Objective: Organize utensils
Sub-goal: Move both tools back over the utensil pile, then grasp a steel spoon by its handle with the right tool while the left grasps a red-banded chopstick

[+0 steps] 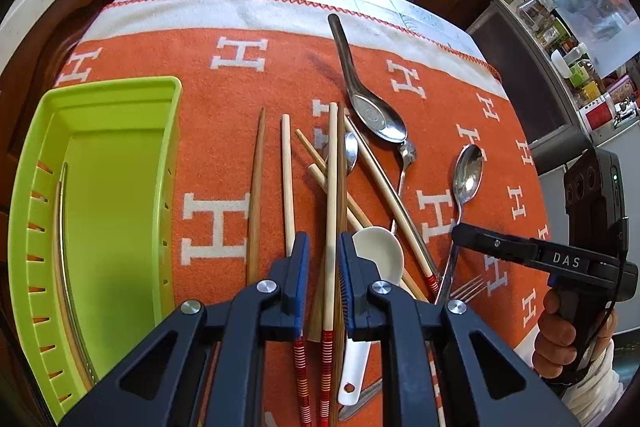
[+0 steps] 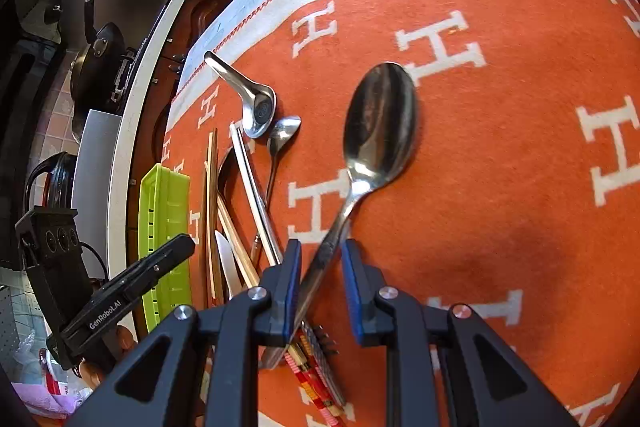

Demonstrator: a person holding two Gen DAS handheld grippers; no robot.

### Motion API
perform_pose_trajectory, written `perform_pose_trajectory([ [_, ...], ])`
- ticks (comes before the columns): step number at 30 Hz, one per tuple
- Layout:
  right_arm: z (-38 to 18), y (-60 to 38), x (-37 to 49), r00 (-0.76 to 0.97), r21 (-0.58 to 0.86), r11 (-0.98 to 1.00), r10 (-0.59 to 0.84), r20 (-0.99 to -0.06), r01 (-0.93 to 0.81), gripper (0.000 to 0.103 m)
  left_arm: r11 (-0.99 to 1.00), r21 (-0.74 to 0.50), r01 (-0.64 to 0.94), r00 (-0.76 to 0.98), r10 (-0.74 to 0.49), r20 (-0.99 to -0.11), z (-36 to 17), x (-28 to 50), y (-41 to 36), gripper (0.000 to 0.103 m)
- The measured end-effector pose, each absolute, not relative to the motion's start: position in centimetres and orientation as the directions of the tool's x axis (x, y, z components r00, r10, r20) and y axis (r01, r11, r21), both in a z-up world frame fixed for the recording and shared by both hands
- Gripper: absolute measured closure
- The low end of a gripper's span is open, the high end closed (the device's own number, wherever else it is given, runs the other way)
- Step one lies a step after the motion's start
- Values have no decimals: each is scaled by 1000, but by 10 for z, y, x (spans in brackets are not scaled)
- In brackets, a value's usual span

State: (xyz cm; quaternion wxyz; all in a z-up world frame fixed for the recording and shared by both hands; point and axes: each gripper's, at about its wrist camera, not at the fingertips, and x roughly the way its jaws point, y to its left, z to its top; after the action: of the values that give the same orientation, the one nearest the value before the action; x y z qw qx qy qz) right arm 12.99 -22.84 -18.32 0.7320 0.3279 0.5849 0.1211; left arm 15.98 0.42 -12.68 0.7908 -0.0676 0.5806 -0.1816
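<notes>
Nearest the left wrist camera, left tool [image 1: 324, 267] sits released, jaws apart straddling a pale red-banded chopstick [image 1: 330, 211], lined up so closing would pinch it; not gripped yet. Right tool [image 2: 320, 281] is likewise released, its jaws either side of the steel spoon [image 2: 376, 139] handle, probably a parallel pick. Mid-distance, the utensil pile [image 1: 360, 187] lies loose and crossed on the orange-blanket surface [image 1: 224, 115]. Left of it, green tray [image 1: 120, 99] waits as the likely destination, one or two sticks already against its wall. Farthest, soup spoon [image 1: 360, 83].
</notes>
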Motion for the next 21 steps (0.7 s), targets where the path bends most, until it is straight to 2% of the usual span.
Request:
perform_pose_trajectory([
  [2,-182,-226,133,290,614,762,551,-782,206,83,922,-323,211,255,-371,-893,-129,161,3,91],
  [4,-181,-223,134,288,584,788,523,-802,196,91,920,-325,218,253,-375,-892,-130,162,1,91],
  [10,-172,-220,133,305,530,828,465,-831,182,95,918,-321,234,241,-374,-896,-135,166,-4,92],
  [21,-165,-219,130,309,466,870,404,-861,160,97,918,-334,212,230,-379,-896,-144,168,-1,93],
])
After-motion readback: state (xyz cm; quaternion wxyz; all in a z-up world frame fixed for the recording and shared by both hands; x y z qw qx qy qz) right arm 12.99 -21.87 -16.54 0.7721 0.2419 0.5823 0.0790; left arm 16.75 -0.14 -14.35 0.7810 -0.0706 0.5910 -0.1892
